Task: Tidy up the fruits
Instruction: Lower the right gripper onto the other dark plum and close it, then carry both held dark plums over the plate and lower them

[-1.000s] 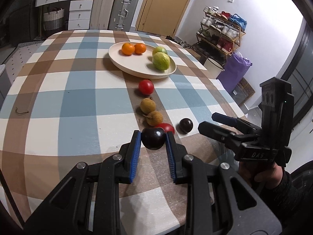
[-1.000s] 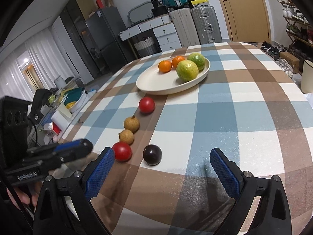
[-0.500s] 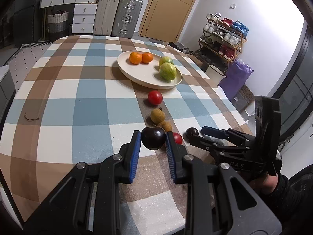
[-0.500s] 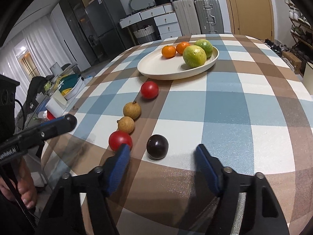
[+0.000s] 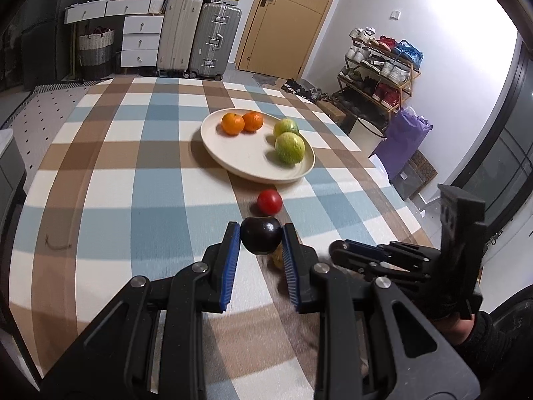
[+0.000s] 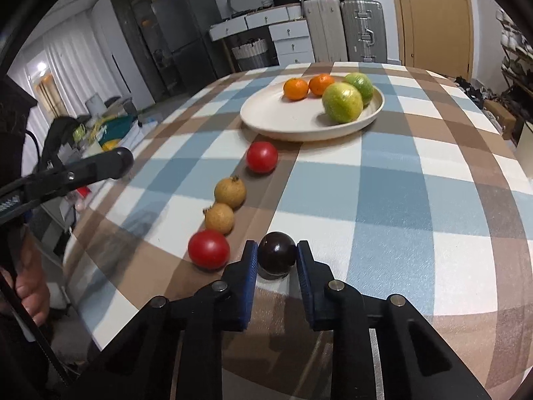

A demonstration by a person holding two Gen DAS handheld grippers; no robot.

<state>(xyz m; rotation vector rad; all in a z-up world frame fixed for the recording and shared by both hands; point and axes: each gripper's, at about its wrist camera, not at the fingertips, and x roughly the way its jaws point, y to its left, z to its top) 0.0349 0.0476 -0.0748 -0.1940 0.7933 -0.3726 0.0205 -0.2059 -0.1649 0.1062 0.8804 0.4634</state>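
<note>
Both tongs are clamped on fruit: the left gripper (image 5: 261,245) holds a dark plum (image 5: 261,239) lifted clear of the table, its blue pads pressing the fruit's flanks, while the right gripper (image 6: 277,260), whose jaws have just been closing, now has its pads against a second dark plum (image 6: 277,256) that sits on the cloth on the near side of the cream plate (image 6: 266,118)

Each plum looks small, round, smooth-skinned and light, so I judge it easy to carry but apt to roll or squirt out if pinched off-centre; the sound hold is across the widest part, as both pairs of pads now sit. The skin probably bruises under hard pressure, so a gentle squeeze suits it

Leading from the plate toward the table's near edge runs a line of fruit: a red tomato (image 6: 262,157) just short of the rim, then two brown longans (image 6: 230,192), then another red tomato (image 6: 209,249) close beside the right-hand plum. On the plate, two oranges (image 6: 295,88) sit at its far side and two green fruits (image 6: 342,102) at its right, leaving the near-left part bare, which I judge the best landing room

The table's edge lies near the second tomato and the plum, so a knocked fruit could roll off. The two tools work close together; above the line of fruit the way to the plate looks open
</note>
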